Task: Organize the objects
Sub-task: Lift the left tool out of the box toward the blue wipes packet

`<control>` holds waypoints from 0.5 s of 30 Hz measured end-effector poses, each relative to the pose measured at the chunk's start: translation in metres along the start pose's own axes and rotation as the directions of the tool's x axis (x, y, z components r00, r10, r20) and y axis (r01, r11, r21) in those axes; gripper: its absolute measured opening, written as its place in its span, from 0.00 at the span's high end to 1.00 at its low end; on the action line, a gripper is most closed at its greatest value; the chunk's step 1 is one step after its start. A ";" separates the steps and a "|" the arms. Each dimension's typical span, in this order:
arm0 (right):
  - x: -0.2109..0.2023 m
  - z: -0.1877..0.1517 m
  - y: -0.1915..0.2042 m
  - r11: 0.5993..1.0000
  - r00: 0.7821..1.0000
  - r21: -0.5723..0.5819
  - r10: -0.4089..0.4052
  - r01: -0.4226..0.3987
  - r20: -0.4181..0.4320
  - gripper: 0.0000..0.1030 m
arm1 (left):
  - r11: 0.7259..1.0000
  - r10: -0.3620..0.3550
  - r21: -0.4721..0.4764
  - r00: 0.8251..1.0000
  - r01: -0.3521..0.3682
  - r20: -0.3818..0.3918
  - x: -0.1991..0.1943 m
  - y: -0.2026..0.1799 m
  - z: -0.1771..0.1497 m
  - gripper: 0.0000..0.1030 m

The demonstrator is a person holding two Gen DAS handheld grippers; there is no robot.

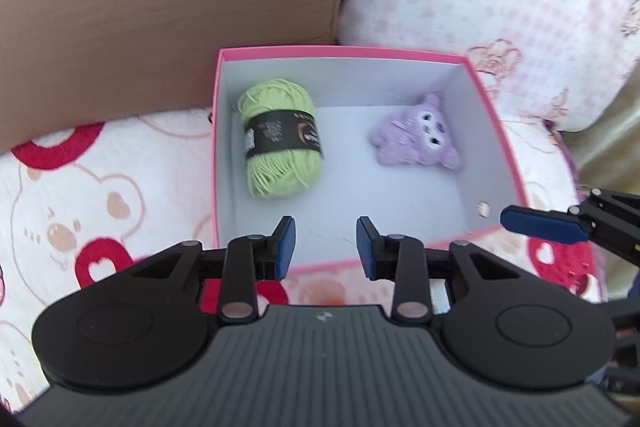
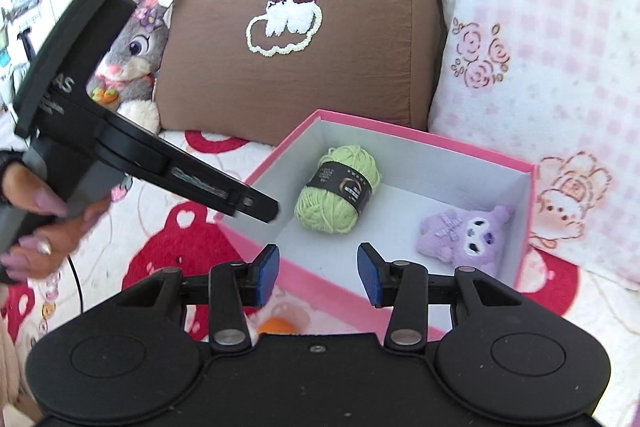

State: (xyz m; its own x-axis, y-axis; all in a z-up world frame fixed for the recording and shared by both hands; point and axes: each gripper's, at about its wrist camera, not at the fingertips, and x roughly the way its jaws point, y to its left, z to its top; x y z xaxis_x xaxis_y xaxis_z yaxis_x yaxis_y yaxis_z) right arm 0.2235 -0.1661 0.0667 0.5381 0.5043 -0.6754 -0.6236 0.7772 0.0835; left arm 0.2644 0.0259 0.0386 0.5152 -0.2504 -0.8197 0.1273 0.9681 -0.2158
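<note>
A pink box (image 1: 504,131) with a white inside sits on the bed; it also shows in the right wrist view (image 2: 528,211). In it lie a green yarn ball (image 1: 282,143) (image 2: 338,189) with a black band and a small purple plush toy (image 1: 416,135) (image 2: 466,241). My left gripper (image 1: 326,245) is open and empty over the box's near edge. My right gripper (image 2: 318,273) is open and empty at the box's near corner. One blue fingertip (image 1: 544,225) of the right gripper shows at the box's right side.
A brown pillow (image 2: 320,27) and a pink checked pillow (image 2: 540,39) stand behind the box. A grey rabbit plush (image 2: 132,47) sits at the left. The quilt (image 1: 80,207) has red and pink prints. A small orange thing (image 2: 276,327) lies near the right gripper.
</note>
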 end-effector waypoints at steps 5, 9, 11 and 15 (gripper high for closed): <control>-0.029 -0.010 0.003 0.999 1.000 -0.051 0.007 -0.007 -0.009 0.53 | 1.000 -0.027 0.012 1.000 0.028 -0.009 -0.017 -0.008 -0.015 0.68; -0.051 -0.019 0.003 0.997 0.998 -0.045 0.067 -0.067 -0.019 0.53 | 0.997 -0.064 0.030 0.998 0.065 -0.024 -0.027 -0.019 -0.026 0.68; -0.063 -0.023 0.004 0.995 0.995 -0.034 0.098 -0.099 -0.019 0.53 | 0.997 -0.069 0.041 0.997 0.070 -0.022 -0.033 -0.024 -0.030 0.68; -0.085 -0.031 0.012 0.992 0.993 -0.060 0.114 -0.115 -0.019 0.51 | 0.995 -0.079 0.062 0.997 0.081 -0.023 -0.042 -0.036 -0.039 0.66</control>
State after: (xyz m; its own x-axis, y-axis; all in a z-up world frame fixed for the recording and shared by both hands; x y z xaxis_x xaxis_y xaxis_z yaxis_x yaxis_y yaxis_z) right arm 0.1528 -0.2114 0.1019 0.4523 0.5823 -0.6756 -0.7142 0.6902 0.1167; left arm 0.2055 0.0007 0.0600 0.4840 -0.3265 -0.8119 0.2203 0.9434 -0.2480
